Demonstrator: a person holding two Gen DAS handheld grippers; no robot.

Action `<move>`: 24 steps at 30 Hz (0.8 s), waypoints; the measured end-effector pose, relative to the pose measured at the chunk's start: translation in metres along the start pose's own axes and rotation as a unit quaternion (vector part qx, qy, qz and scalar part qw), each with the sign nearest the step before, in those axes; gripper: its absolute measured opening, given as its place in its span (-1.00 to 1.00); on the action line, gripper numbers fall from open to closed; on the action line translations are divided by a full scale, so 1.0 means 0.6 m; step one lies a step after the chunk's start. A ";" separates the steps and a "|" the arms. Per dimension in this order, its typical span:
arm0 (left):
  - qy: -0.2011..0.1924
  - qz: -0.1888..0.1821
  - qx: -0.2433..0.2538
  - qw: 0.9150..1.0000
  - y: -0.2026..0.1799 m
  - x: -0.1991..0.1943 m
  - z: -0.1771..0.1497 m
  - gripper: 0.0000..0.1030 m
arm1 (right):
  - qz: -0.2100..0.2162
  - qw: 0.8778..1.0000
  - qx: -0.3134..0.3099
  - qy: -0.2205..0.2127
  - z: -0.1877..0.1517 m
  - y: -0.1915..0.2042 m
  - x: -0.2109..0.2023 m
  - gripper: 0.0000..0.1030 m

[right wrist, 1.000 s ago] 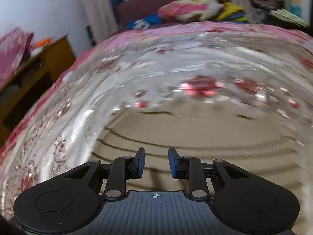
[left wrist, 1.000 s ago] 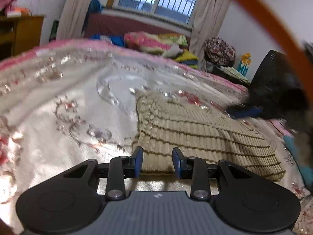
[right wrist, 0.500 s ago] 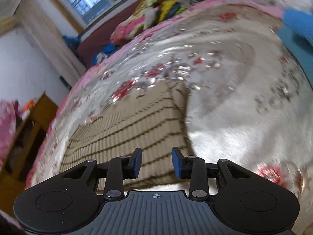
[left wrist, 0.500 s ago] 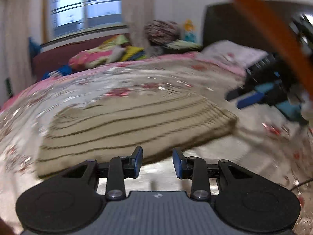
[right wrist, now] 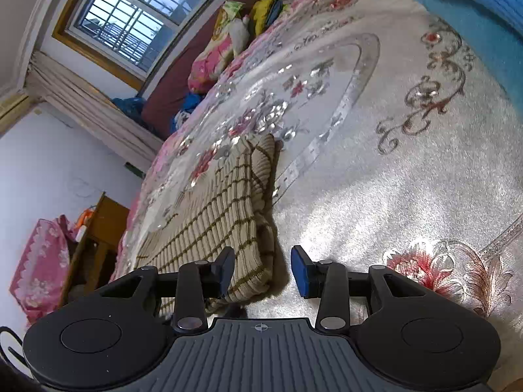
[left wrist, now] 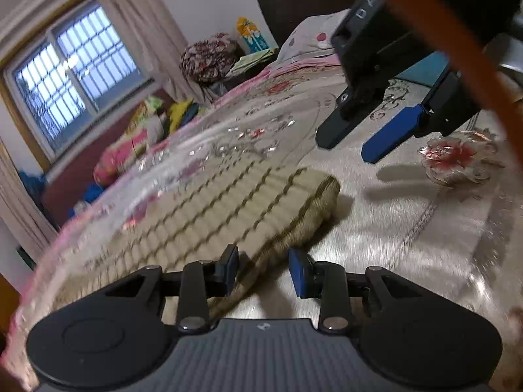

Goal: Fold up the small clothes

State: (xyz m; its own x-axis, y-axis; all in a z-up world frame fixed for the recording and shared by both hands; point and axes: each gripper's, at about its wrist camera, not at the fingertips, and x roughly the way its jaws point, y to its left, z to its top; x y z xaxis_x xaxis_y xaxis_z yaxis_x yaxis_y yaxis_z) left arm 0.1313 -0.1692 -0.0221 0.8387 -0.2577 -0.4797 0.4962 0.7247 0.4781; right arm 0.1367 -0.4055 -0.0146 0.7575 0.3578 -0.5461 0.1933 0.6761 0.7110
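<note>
A beige knit garment with thin brown stripes [left wrist: 228, 202] lies folded flat on the flowered bedspread [left wrist: 408, 228]. My left gripper [left wrist: 263, 268] hovers open at its near edge, which runs under the gap between the pads. The right gripper [left wrist: 351, 145] shows at the upper right, above the bedspread beyond the garment's end, blue pads apart. In the right wrist view the garment [right wrist: 222, 215] stretches away to the left. Its near corner lies below the right gripper [right wrist: 263, 268], whose jaws are opening. The pads do not press on the cloth.
A blue knit garment [right wrist: 490, 6] lies at the bed's far right. Bright pillows [right wrist: 215, 58] are piled under the window. A wooden cabinet [right wrist: 104, 222] stands left of the bed, a dark headboard [left wrist: 294, 6] behind it. An orange cable [left wrist: 457, 49] crosses the left wrist view.
Both grippers have swung across the bed and rolled, and now sit at the garment's edge and corner. The right gripper's jaws stand wider than before. The right gripper now looms closer in the left view.
</note>
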 end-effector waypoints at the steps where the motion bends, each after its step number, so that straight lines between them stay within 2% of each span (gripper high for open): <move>1: -0.001 0.005 0.007 1.000 -0.007 0.005 0.005 -0.23 | 0.001 1.000 0.001 0.001 0.000 -0.006 -0.002 -0.25; 8: -0.009 0.027 0.020 0.999 -0.025 0.039 0.036 -0.23 | 0.016 1.000 0.015 -0.009 0.007 -0.021 -0.016 -0.24; 15: -0.014 0.019 0.003 1.000 -0.017 0.043 0.038 -0.23 | 0.024 0.999 0.033 -0.016 0.032 -0.025 0.002 -0.20; 20: -0.023 0.017 0.023 0.999 -0.028 0.039 0.039 -0.18 | 0.029 0.999 0.037 -0.017 0.068 -0.019 0.041 -0.16; 24: -0.023 0.013 0.024 0.999 -0.026 0.032 0.035 -0.12 | 0.040 0.999 0.034 -0.003 0.066 -0.027 0.048 -0.15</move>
State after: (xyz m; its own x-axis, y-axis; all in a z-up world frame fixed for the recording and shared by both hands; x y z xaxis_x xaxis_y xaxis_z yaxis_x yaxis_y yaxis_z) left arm 0.1443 -0.1989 -0.0232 0.8606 -0.2695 -0.4321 0.4832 0.7001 0.5258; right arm 0.1801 -0.4315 -0.0243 0.7755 0.4056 -0.4838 0.1740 0.5993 0.7814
